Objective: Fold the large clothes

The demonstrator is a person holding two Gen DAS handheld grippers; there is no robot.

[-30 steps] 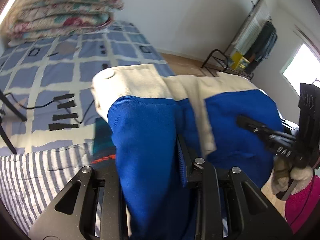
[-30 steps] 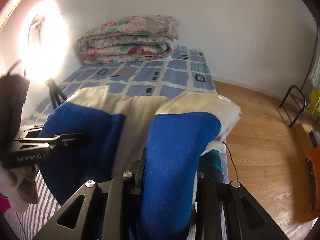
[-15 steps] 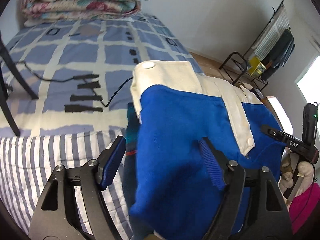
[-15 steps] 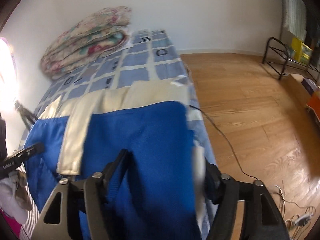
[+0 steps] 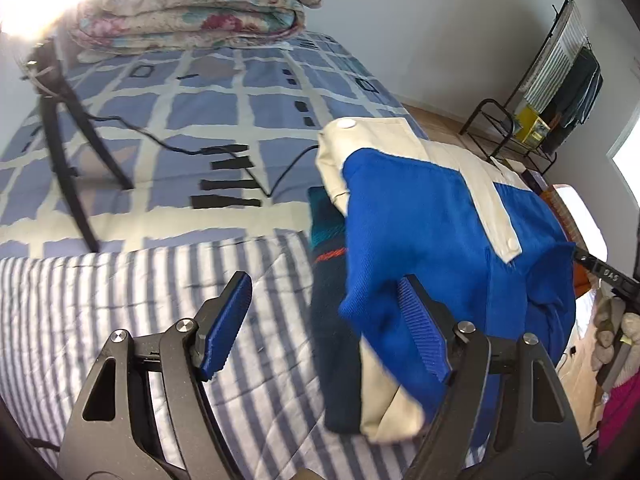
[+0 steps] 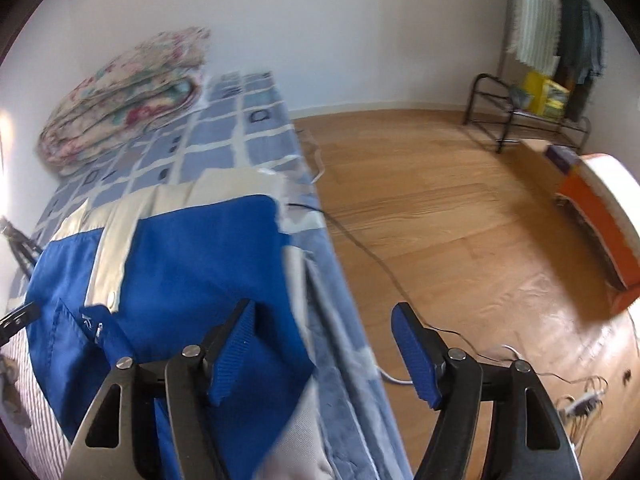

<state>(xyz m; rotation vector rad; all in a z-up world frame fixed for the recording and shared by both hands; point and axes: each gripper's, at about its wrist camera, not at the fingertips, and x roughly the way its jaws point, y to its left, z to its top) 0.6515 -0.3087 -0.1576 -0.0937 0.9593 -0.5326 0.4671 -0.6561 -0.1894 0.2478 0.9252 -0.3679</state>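
The blue and cream jacket (image 5: 432,216) lies folded at the bed's right edge, on top of a dark folded garment (image 5: 332,280). My left gripper (image 5: 326,324) stands open over the striped sheet (image 5: 120,280); the jacket's blue corner drapes against its right pad, and the left pad is bare. In the right wrist view the jacket (image 6: 192,264) fills the lower left. My right gripper (image 6: 326,358) is open and its jaws are closing. The jacket's edge lies by its left pad, while the right pad hangs over the floor.
A folded floral quilt (image 5: 192,4) sits at the head of the checked bed. A tripod (image 5: 60,152) and a black cable (image 5: 280,176) are on the bed. Wooden floor (image 6: 440,200), a clothes rack (image 6: 560,40), an orange box (image 6: 600,240) and loose cords (image 6: 580,404) lie to the right.
Both grippers were shut on the blue cloth and have let go, jaws now wide. The jacket has settled onto the bed. The left gripper slid left of it, the right toward the floor side.
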